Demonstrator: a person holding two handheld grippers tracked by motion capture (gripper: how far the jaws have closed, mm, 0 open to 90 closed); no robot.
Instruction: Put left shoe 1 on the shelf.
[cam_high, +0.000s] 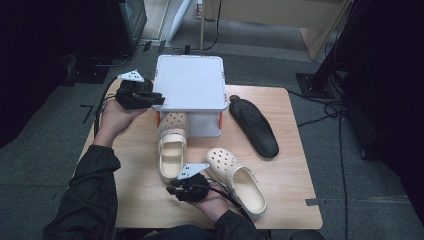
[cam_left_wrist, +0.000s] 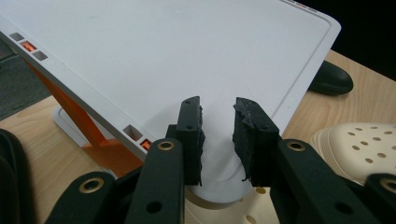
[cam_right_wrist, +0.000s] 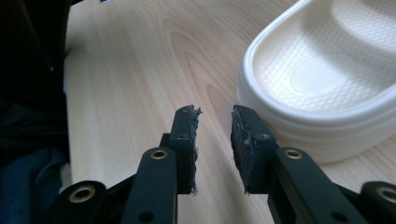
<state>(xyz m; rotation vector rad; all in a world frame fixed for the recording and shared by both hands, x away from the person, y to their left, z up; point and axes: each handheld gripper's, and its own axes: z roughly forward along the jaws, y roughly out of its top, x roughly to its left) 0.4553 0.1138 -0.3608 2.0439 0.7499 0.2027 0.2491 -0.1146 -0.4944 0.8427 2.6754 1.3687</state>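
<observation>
A white storage box with a flat white lid and orange latches stands at the far middle of the wooden table. My left gripper hovers at the lid's near-left corner. In the left gripper view its jaws stand narrowly open over the lid, with nothing between the pads. One cream clog lies with its toe against the box, and a second lies to its right. My right gripper sits low beside the first clog's heel, its jaws narrowly open over bare wood.
A black insole lies right of the box, its tip showing past the lid. Cables run over the grey floor around the table. The person's dark sleeves come in at the near-left edge.
</observation>
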